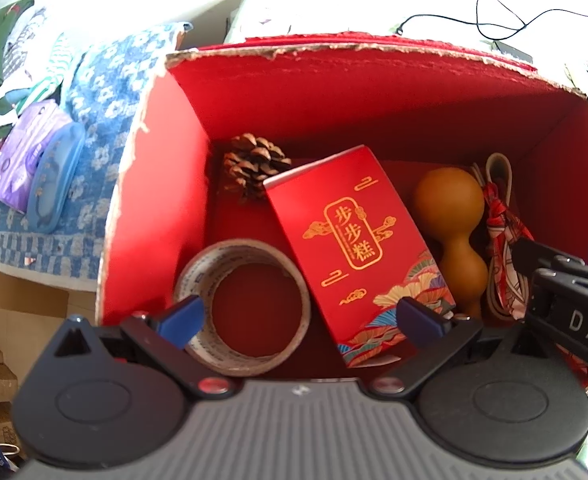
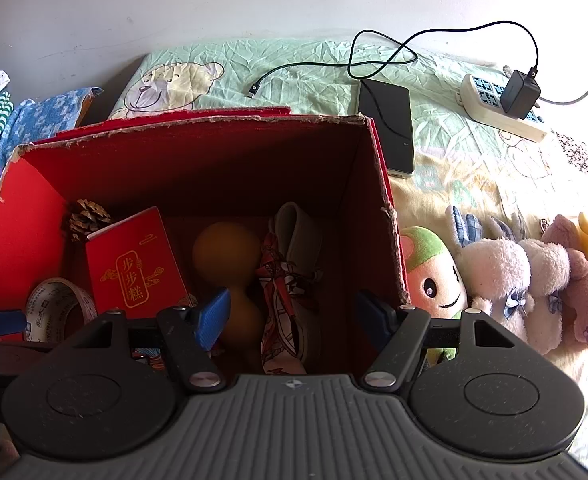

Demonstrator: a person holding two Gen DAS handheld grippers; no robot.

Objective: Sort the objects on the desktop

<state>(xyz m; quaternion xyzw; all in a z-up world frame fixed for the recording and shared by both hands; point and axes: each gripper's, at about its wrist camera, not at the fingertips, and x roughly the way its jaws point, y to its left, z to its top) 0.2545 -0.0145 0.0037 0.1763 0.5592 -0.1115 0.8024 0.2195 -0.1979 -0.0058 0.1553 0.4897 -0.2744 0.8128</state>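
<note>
An open red cardboard box (image 1: 157,184) (image 2: 25,216) holds a pine cone (image 1: 253,164) (image 2: 87,216), a red packet with gold characters (image 1: 354,240) (image 2: 133,264), a tape roll (image 1: 245,250) (image 2: 53,296), a brown gourd (image 1: 450,204) (image 2: 225,252) and a red patterned scarf (image 1: 506,236) (image 2: 285,292) beside a beige strap (image 1: 498,168) (image 2: 298,228). My left gripper (image 1: 302,320) hangs open above the tape roll and packet, gripping nothing. My right gripper (image 2: 294,318) stands open above the gourd and scarf, also with nothing between its fingers. Each gripper shows at the edge of the other's view.
Right of the box lie several plush toys (image 2: 494,272), a black tablet (image 2: 386,128), a power strip (image 2: 494,116) with charger and a looping cable (image 2: 394,52). To its left sit a blue floral cloth (image 1: 105,92), a purple pack (image 1: 25,148) and a blue case (image 1: 57,176).
</note>
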